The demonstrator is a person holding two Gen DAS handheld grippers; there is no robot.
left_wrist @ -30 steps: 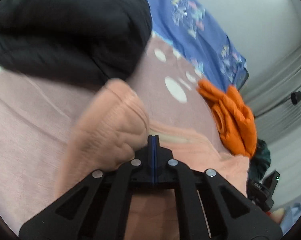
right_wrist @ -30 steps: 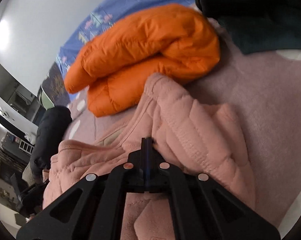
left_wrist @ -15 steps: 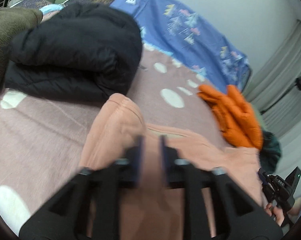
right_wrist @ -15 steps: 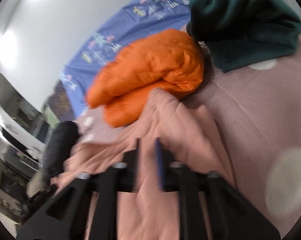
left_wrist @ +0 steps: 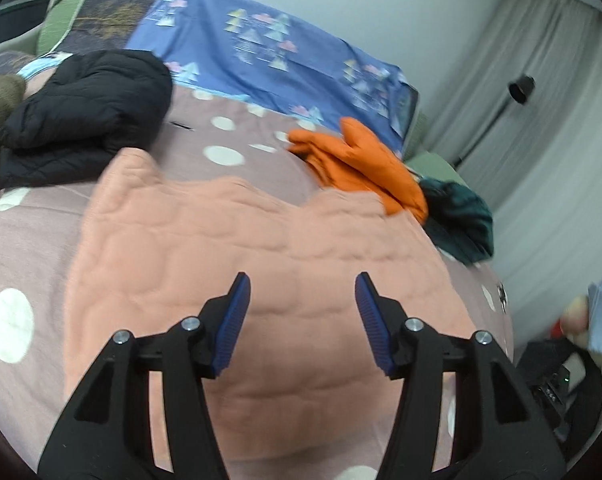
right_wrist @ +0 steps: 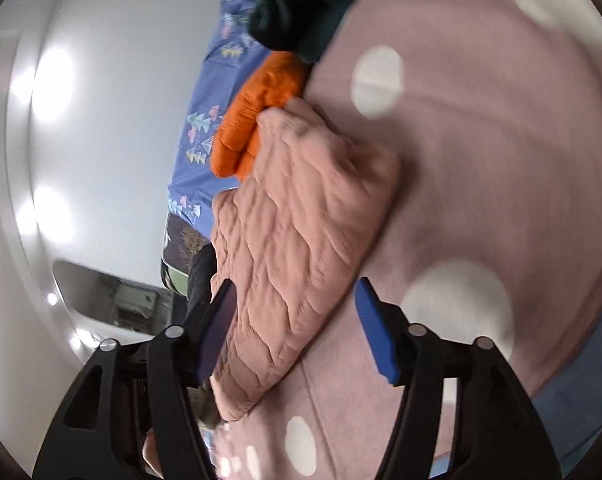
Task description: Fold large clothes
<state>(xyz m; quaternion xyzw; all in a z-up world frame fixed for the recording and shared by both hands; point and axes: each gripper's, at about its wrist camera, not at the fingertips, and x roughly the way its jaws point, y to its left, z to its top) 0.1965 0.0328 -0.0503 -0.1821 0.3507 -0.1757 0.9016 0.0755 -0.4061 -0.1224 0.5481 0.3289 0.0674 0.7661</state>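
Note:
A large peach quilted garment (left_wrist: 261,264) lies folded flat on the pink dotted bedspread (left_wrist: 29,248). My left gripper (left_wrist: 301,292) is open and empty, held above the garment's near part. In the right wrist view the same garment (right_wrist: 297,232) lies as a thick folded pad on the bedspread (right_wrist: 481,160). My right gripper (right_wrist: 295,300) is open and empty, just above the garment's near right edge.
A black puffy jacket (left_wrist: 85,108) lies at the back left. An orange jacket (left_wrist: 361,164) and a dark green garment (left_wrist: 461,216) lie at the back right, touching the peach one. A blue patterned sheet (left_wrist: 269,60) covers the far edge. Curtains (left_wrist: 561,120) hang at right.
Both grippers were shut on the peach garment a second ago. They have let go, opened wide and drawn back and up. The garment now lies flat and folded.

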